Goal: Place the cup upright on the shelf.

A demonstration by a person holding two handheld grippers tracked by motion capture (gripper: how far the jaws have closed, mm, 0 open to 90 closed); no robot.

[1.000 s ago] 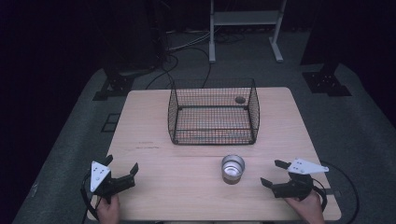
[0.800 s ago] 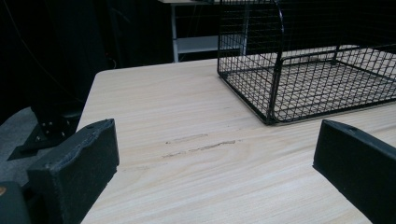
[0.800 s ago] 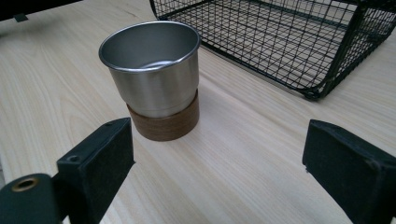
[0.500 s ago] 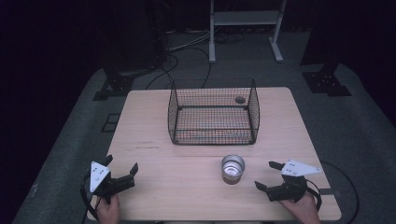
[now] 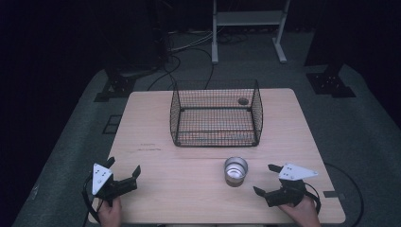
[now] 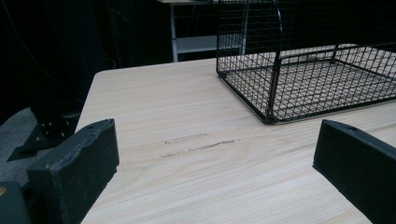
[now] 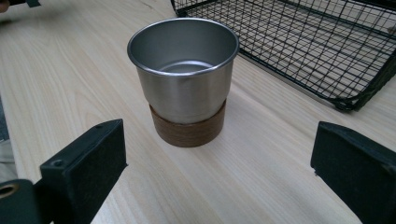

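While it stands upright on the wooden table (image 5: 156, 123), the steel cup (image 5: 235, 170) with its brown wooden base sits at 6 o'clock of the wire basket (image 5: 216, 113). At the cup's 4 o'clock, the right gripper (image 5: 267, 179) has just been opening its jaws, nothing between them. At 9 o'clock, well apart, the left gripper (image 5: 124, 166) is spread wide and empty.

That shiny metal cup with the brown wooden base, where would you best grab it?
Probably across the steel wall of the upright metal cup, just above the wooden base, coming level from the right gripper side. Its round sides fit between those jaws, which have just been opening, with nothing between them.
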